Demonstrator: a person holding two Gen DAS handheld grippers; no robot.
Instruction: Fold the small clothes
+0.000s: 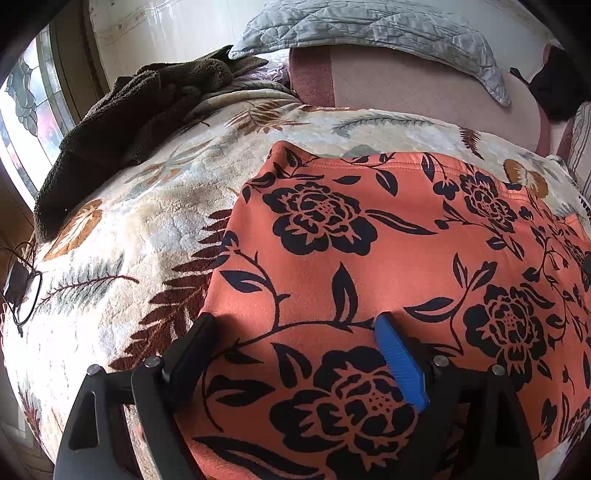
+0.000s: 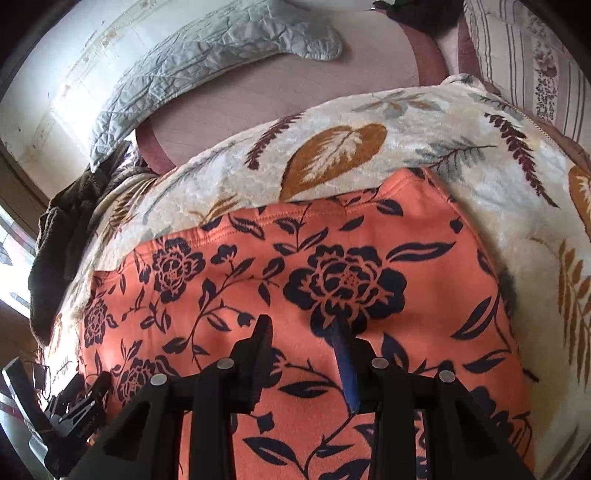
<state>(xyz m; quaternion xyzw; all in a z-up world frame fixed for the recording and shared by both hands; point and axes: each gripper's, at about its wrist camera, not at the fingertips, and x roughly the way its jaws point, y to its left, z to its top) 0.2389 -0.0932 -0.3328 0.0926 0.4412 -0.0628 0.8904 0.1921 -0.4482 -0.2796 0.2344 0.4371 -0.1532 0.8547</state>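
An orange garment with black flowers (image 1: 388, 240) lies spread flat on a leaf-patterned fleece blanket (image 1: 122, 229). It also shows in the right wrist view (image 2: 295, 266). My left gripper (image 1: 295, 325) is open, its jaws wide apart just above the garment near its left edge. My right gripper (image 2: 301, 328) is open over the garment's middle, holding nothing. The left gripper also shows at the bottom left of the right wrist view (image 2: 79, 410).
A dark brown fleece garment (image 1: 122, 129) is heaped at the blanket's far left. A grey quilted pillow (image 1: 369, 33) lies on a pink sheet (image 1: 406, 88) at the back. A black cable and small device (image 1: 18, 284) sit at the left edge. A striped pillow (image 2: 524, 62) is at the right.
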